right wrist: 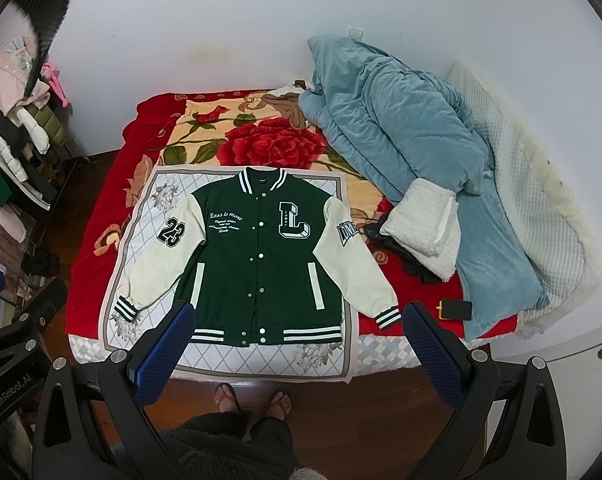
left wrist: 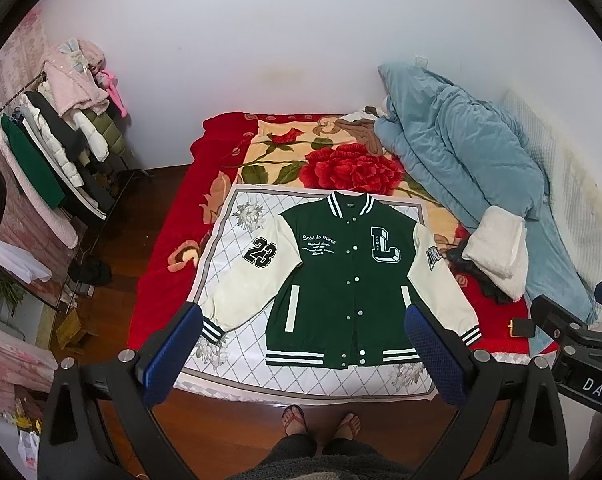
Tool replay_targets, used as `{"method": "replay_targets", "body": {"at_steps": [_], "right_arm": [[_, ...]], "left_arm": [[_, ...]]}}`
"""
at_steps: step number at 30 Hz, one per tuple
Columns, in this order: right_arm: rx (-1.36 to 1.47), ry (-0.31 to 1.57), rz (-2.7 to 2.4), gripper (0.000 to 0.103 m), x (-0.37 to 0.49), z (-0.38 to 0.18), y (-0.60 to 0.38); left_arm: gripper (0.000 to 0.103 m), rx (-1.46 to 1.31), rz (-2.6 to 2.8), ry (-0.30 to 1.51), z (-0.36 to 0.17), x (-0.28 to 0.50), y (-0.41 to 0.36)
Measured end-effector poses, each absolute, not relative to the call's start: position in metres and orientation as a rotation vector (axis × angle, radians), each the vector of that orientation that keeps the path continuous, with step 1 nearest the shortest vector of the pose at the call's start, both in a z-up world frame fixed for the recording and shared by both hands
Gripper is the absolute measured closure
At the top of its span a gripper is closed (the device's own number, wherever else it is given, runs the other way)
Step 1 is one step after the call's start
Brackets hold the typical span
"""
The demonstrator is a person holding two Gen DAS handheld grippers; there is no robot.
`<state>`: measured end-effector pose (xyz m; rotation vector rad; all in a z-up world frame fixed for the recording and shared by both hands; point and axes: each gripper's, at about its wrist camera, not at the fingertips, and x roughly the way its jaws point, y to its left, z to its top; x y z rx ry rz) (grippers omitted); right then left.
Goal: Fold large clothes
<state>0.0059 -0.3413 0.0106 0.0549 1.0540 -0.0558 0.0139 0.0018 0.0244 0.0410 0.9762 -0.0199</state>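
A green varsity jacket (left wrist: 341,280) with cream sleeves lies flat, front up and buttoned, on a white diamond-pattern cloth (left wrist: 237,248) on the bed. Both sleeves are spread out to the sides. It also shows in the right wrist view (right wrist: 257,256). My left gripper (left wrist: 305,348) is open and empty, held high above the jacket's hem. My right gripper (right wrist: 297,344) is open and empty, also held above the near edge of the bed. Part of the right gripper's body (left wrist: 573,340) shows in the left wrist view.
The bed has a red rose blanket (left wrist: 341,168). A blue quilt (left wrist: 461,152) and white fleece (left wrist: 497,252) lie at its right. A black phone (right wrist: 455,308) lies near the right cuff. A clothes rack (left wrist: 61,140) stands left. My feet (left wrist: 321,424) stand on the wooden floor.
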Motion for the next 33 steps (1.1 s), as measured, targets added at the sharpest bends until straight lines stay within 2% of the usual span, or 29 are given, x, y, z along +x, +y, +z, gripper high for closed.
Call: {"method": "replay_targets", "body": {"at_steps": [23,30,33], "right_arm": [[0.060,1.049,-0.062,0.000,0.008,0.019,-0.339],[0.077,1.055,-0.078,0.000,0.015,0.026,-0.333],[0.101,1.063,-0.090,0.000,0.010,0.010,-0.335]], "left_arm": [[0.000,0.036,-0.023,0.967,0.029,0.017,0.001],[0.000,0.030,-0.041,0.964,0.038,0.040,0.005],[0.000,0.031,-0.032,0.950,0.030,0.055,0.008]]}}
